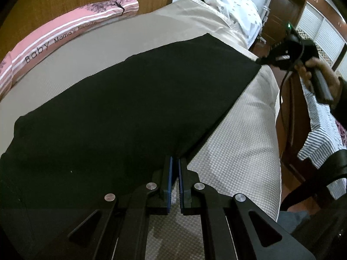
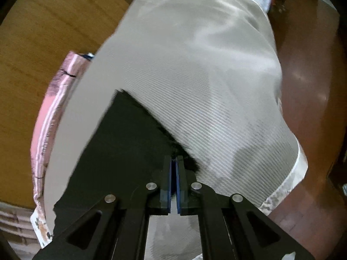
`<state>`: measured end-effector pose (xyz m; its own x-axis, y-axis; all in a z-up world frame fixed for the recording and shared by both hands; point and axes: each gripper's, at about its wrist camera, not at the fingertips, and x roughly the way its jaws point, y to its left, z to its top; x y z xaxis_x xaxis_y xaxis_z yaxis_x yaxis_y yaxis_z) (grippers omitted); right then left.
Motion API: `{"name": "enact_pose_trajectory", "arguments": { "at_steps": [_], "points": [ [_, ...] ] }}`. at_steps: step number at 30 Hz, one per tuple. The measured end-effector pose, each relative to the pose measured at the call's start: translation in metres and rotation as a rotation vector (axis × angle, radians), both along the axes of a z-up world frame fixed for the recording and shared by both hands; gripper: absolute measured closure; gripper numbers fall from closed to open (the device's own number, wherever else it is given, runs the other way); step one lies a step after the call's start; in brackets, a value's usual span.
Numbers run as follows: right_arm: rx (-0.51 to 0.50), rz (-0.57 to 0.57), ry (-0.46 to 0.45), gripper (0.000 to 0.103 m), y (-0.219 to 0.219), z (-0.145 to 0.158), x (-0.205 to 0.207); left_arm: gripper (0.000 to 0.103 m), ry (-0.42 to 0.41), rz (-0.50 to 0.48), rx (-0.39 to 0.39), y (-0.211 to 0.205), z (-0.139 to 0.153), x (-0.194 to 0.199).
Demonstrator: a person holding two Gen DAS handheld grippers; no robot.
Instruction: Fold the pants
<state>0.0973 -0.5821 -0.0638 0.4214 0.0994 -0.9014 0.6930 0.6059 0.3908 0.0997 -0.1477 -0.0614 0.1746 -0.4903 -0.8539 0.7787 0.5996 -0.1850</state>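
Observation:
The black pants (image 1: 130, 108) lie spread flat on a beige textured bed cover (image 1: 238, 151). My left gripper (image 1: 175, 159) is shut on the near right edge of the pants. In the left wrist view my right gripper (image 1: 263, 60), held in a hand, pinches the far right corner of the pants. In the right wrist view my right gripper (image 2: 173, 158) is shut on the corner of the black pants (image 2: 121, 143), with the bed cover (image 2: 206, 75) stretching ahead. That view is blurred.
A pink striped bolster (image 1: 65, 32) printed "Baby" lies along the bed's far left edge, also in the right wrist view (image 2: 52, 119). A white dotted pillow (image 1: 234, 4) sits at the head. Brown floor (image 2: 308, 86) and a striped cloth (image 1: 321, 130) lie right of the bed.

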Motion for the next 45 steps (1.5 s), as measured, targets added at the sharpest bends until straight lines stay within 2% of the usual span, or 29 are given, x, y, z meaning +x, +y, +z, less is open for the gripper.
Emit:
{"name": "enact_pose_trajectory", "arguments": {
  "at_steps": [4,7,9,11,15,19,21,24,27,31,36,38,41,45],
  "points": [
    [-0.036,0.015,0.031,0.1,0.005,-0.01,0.0,0.097,0.014,0.007,-0.007,0.002,-0.003,0.001],
    [-0.1,0.074,0.06,0.095,0.012,-0.006,0.008,0.09,0.037,0.03,-0.029,0.005,-0.003,0.004],
    [-0.126,0.089,0.08,0.074,0.014,-0.004,0.012,0.08,0.066,0.065,-0.046,0.009,-0.002,0.009],
    [-0.156,0.078,0.079,0.062,0.015,0.003,0.013,0.078,0.082,0.094,-0.081,0.015,0.003,0.012],
    [-0.248,0.083,0.045,0.062,0.023,0.031,0.014,0.068,0.072,0.167,-0.172,0.037,0.022,0.018],
    [-0.342,0.221,-0.029,0.062,0.056,0.07,0.041,0.06,0.02,0.283,-0.221,0.076,0.038,0.032],
    [-0.319,0.335,-0.074,0.062,0.081,0.078,0.063,0.06,-0.015,0.362,-0.204,0.099,0.04,0.041],
    [-0.234,0.555,-0.118,0.062,0.137,0.077,0.106,0.06,-0.039,0.49,-0.164,0.137,0.036,0.055],
    [-0.119,0.769,-0.147,0.062,0.208,0.065,0.151,0.06,-0.048,0.587,-0.131,0.172,0.028,0.061],
    [0.003,0.971,-0.153,0.062,0.29,0.048,0.196,0.06,-0.046,0.695,-0.095,0.214,0.015,0.062],
    [0.087,1.164,-0.123,0.062,0.383,0.026,0.245,0.06,-0.015,0.777,-0.048,0.248,-0.002,0.059],
    [0.12,1.212,-0.118,0.062,0.409,0.021,0.258,0.06,-0.012,0.789,-0.061,0.263,-0.005,0.053],
    [0.154,1.266,-0.097,0.062,0.439,0.012,0.271,0.06,-0.019,0.799,-0.075,0.278,-0.008,0.049],
    [0.129,1.312,-0.053,0.06,0.461,-0.003,0.277,0.06,-0.018,0.782,-0.092,0.284,-0.009,0.048]
  ]
}}
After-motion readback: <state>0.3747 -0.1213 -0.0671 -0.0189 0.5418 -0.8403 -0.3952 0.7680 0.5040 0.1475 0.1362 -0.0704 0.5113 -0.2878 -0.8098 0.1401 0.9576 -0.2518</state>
